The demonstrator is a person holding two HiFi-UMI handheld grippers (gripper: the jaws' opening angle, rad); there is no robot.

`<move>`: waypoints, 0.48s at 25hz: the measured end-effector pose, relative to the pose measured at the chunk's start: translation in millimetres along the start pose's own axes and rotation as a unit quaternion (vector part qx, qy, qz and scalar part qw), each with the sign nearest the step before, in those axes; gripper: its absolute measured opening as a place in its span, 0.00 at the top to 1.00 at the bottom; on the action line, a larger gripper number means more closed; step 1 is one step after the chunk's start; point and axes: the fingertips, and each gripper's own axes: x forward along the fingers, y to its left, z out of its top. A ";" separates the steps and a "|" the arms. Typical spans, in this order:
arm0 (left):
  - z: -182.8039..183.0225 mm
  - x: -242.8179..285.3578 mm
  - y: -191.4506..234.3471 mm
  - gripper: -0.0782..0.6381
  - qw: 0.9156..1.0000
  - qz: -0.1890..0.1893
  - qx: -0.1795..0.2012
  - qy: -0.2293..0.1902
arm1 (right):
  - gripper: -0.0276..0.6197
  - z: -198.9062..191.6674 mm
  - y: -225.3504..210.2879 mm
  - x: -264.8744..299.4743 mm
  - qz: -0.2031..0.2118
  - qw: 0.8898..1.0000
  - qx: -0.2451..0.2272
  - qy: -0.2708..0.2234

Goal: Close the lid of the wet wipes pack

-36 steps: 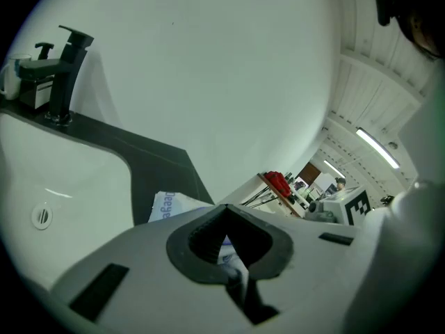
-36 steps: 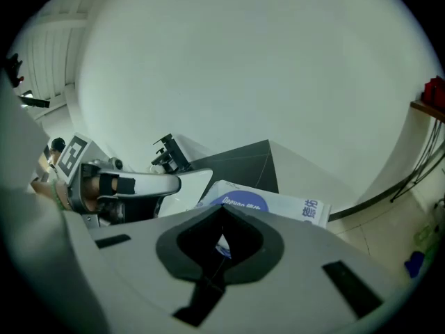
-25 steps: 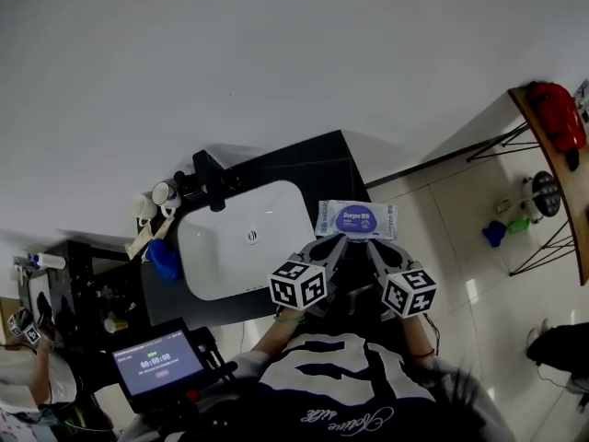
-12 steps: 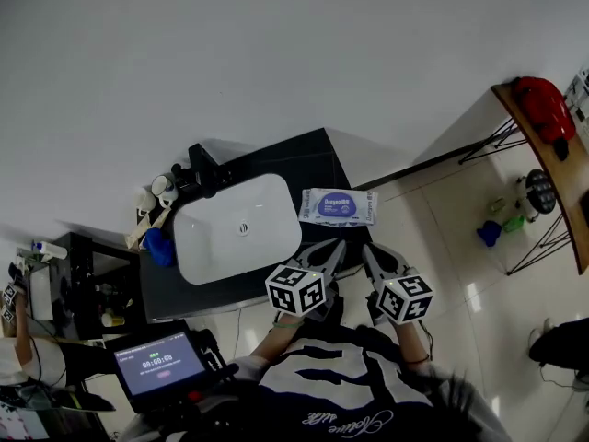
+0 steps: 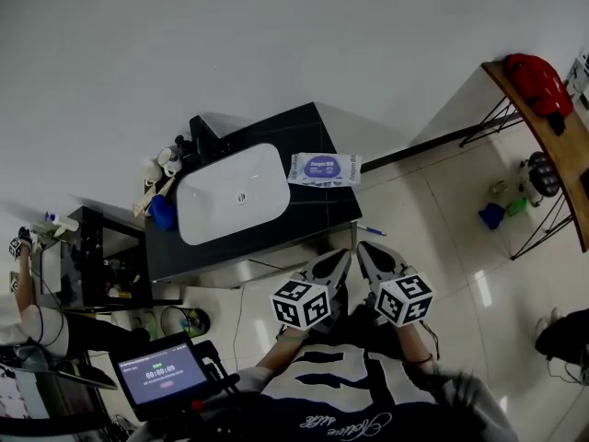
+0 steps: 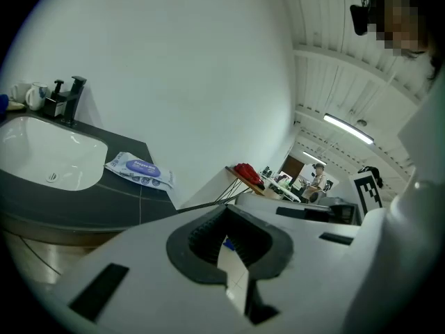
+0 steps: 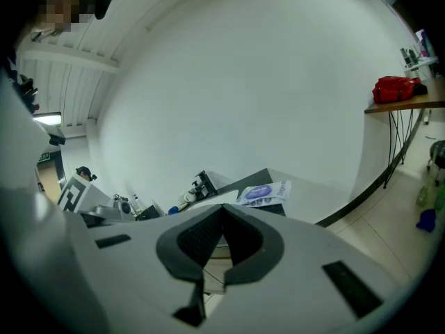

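The wet wipes pack (image 5: 323, 168) is white with a purple oval on top. It lies flat on the black counter (image 5: 304, 212), just right of the white sink (image 5: 230, 194). Whether its lid is up or down is too small to tell. It also shows far off in the left gripper view as the pack (image 6: 139, 170) and in the right gripper view as the pack (image 7: 263, 193). My left gripper (image 5: 341, 255) and right gripper (image 5: 362, 248) hang side by side over the floor, well short of the counter. Both are shut and hold nothing.
A black faucet (image 5: 204, 136), cups and a blue item (image 5: 163, 213) sit at the sink's left. A dark shelf unit (image 5: 101, 265) stands beside the counter. A wooden table with a red bag (image 5: 538, 84) is at the far right. A pen (image 5: 371, 231) lies on the tiles.
Both grippers have drawn back from the pack, which they nearly touched a second ago. The counter and pack now sit farther up and smaller in the head view.
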 end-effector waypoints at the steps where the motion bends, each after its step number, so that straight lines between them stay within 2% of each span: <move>1: -3.1 -2.7 -3.5 0.89 1.000 0.002 0.001 0.000 | 0.96 -4.1 1.6 -0.7 0.003 1.000 0.002 0.004; 6: 0.7 -6.9 0.5 0.89 1.000 0.014 0.013 -0.002 | 0.96 -10.3 7.8 10.1 0.018 1.000 0.007 0.011; 12: 6.7 -29.0 7.4 0.89 0.999 0.030 0.023 -0.025 | 0.96 -10.7 22.8 9.6 0.025 1.000 0.003 -0.003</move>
